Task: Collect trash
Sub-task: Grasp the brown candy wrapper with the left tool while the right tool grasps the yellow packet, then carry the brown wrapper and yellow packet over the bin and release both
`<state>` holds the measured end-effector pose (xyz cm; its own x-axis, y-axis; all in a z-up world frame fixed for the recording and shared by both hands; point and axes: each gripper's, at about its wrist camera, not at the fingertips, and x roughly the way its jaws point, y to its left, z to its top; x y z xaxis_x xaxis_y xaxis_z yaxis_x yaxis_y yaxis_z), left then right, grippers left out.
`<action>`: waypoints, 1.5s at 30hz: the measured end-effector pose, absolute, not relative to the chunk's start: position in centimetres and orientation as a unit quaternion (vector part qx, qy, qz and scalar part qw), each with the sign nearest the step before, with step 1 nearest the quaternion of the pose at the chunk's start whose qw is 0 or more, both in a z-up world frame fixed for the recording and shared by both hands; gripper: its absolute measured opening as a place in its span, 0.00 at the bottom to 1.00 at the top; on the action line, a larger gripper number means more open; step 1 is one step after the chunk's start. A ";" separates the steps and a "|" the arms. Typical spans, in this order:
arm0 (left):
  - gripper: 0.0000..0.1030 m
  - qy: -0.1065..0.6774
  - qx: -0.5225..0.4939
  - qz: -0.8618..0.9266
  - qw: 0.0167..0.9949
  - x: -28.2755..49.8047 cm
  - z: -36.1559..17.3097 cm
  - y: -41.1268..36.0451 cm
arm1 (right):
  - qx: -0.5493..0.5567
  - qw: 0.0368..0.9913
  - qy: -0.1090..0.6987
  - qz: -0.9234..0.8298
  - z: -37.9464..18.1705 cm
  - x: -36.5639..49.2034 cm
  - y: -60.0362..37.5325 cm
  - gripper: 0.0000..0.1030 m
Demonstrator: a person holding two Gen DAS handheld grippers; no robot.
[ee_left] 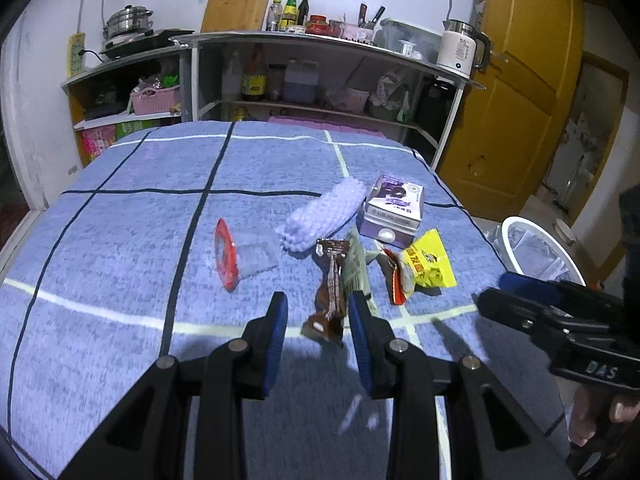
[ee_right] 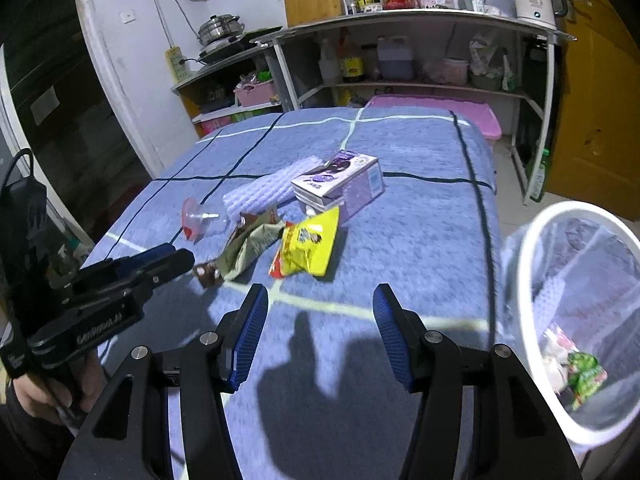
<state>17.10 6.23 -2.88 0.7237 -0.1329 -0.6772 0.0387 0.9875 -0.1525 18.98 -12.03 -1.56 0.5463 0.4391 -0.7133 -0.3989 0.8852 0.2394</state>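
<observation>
Trash lies in a cluster on the blue checked cloth [ee_left: 120, 240]: a brown wrapper [ee_left: 330, 304], a grey-green wrapper [ee_left: 356, 268], a yellow snack bag [ee_left: 428, 268], a purple box [ee_left: 394, 208], a foam net roll [ee_left: 320, 216] and a red-rimmed clear cup [ee_left: 226, 254]. My left gripper [ee_left: 318, 312] hovers open over the cloth, the brown wrapper lying just past its tips. My right gripper [ee_right: 320, 300] is open and empty, a short way before the yellow snack bag [ee_right: 308, 246]. A white mesh bin [ee_right: 568, 206] stands at the right with some trash inside.
Metal shelves [ee_left: 320, 40] with bottles, a kettle and a cooker stand behind the table. A pink lid [ee_right: 440, 106] lies past the far edge. A yellow door [ee_left: 520, 100] is at the right. The cloth's right edge drops off beside the bin.
</observation>
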 end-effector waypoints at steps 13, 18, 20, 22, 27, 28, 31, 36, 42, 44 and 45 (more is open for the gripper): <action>0.32 0.389 -0.073 -0.069 0.916 19.9 -4.3 6.1 | 0.046 0.858 0.449 0.247 -4.2 24.5 -9.0 0.54; 0.32 0.399 -0.072 -0.078 0.911 20.6 -4.8 5.6 | 0.049 0.858 0.448 0.247 -4.4 24.7 -9.0 0.33; 0.32 0.404 -0.069 -0.080 0.909 20.7 -5.0 5.3 | 0.050 0.858 0.447 0.247 -4.4 24.6 -9.3 0.33; 0.31 0.408 -0.069 -0.081 0.907 20.8 -5.1 5.2 | 0.051 0.860 0.444 0.247 -4.3 24.4 -9.5 0.31; 0.20 0.411 -0.078 -0.074 0.905 20.7 -5.3 5.4 | 0.057 0.860 0.442 0.248 -4.2 23.8 -10.2 0.30; 0.20 0.410 -0.079 -0.073 0.906 20.6 -5.3 5.4 | 0.058 0.861 0.441 0.248 -4.1 23.7 -10.4 0.29; 0.20 0.404 -0.081 -0.068 0.909 20.0 -5.1 5.5 | 0.063 0.862 0.439 0.246 -3.9 23.1 -11.2 0.29; 0.20 0.392 -0.082 -0.066 0.914 18.5 -4.2 5.4 | 0.066 0.867 0.430 0.244 -3.1 22.0 -12.1 0.29; 0.20 0.368 -0.079 -0.070 0.924 15.8 -2.2 4.7 | 0.066 0.877 0.410 0.242 -1.4 19.7 -13.5 0.29; 0.20 0.358 -0.077 -0.073 0.928 14.7 -1.4 4.5 | 0.065 0.880 0.404 0.241 -0.9 18.8 -13.9 0.28; 0.20 0.354 -0.076 -0.075 0.929 14.2 -1.0 4.3 | 0.064 0.882 0.400 0.240 -0.5 18.2 -14.2 0.28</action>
